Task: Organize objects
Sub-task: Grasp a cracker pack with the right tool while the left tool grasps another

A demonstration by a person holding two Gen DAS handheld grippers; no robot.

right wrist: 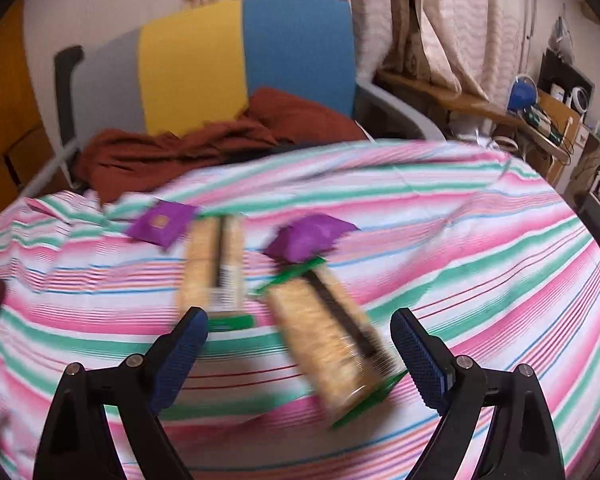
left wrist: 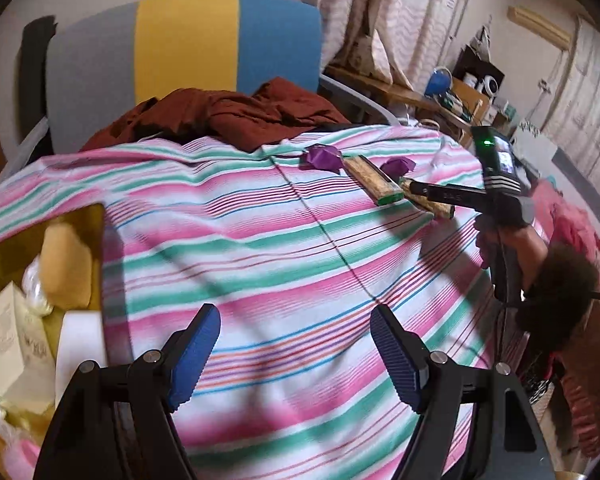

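On the pink, green and white striped cloth (right wrist: 460,248) lie two long cracker packets with green ends and two small purple sachets. The right gripper (right wrist: 300,344) has its blue-padded fingers (right wrist: 180,352) spread wide around the nearer cracker packet (right wrist: 328,344), not touching it. The farther cracker packet (right wrist: 214,264) lies just left, with one purple sachet (right wrist: 162,224) at its far left end and the other purple sachet (right wrist: 308,238) at the nearer packet's far end. The left gripper (left wrist: 296,356) hangs wide open over bare cloth, holding nothing. At the left edge sits a yellow open box (left wrist: 88,220) holding small cartons.
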